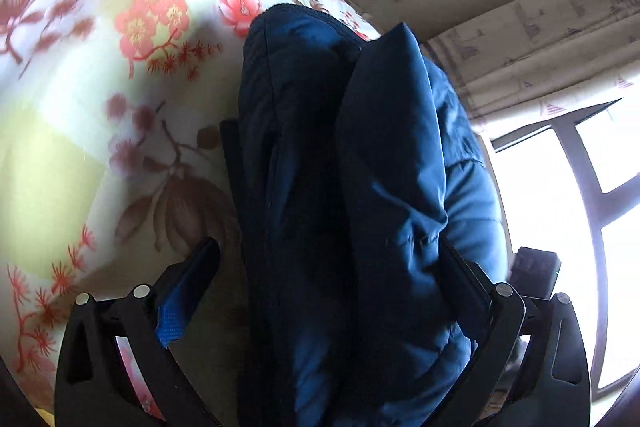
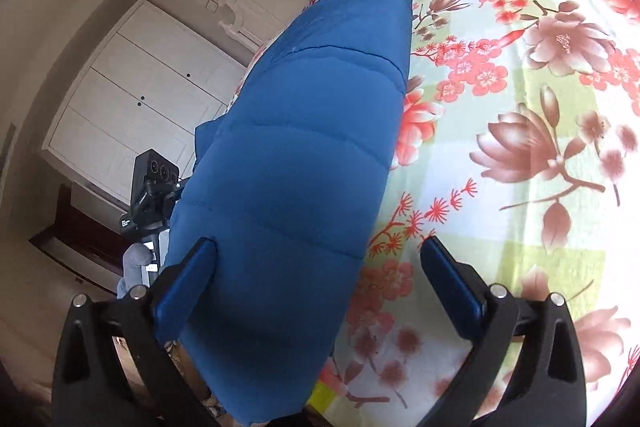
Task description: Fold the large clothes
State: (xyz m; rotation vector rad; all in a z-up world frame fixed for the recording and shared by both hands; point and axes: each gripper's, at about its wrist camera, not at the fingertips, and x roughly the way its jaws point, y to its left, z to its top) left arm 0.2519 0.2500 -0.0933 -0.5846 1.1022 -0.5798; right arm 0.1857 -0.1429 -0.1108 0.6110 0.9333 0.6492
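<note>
step: lay jacket (image 2: 292, 163) flat | left tool (image 1: 332, 267) fingers apart, jacket bunched between | right tool (image 2: 320, 259) fingers apart around jacket | jacket over bed (image 2: 520, 131) | tip: lower evenly, keep edges aligned

Daylight glares white through the dark-framed window (image 1: 576, 187), leaving the quilted blue padded jacket (image 1: 340, 207) shadowed, with fisheye-curved, dark-vignetted edges.

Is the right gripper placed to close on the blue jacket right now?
Probably yes: the right gripper stands open with the blue jacket already between its fingers, nothing blocking.
</note>
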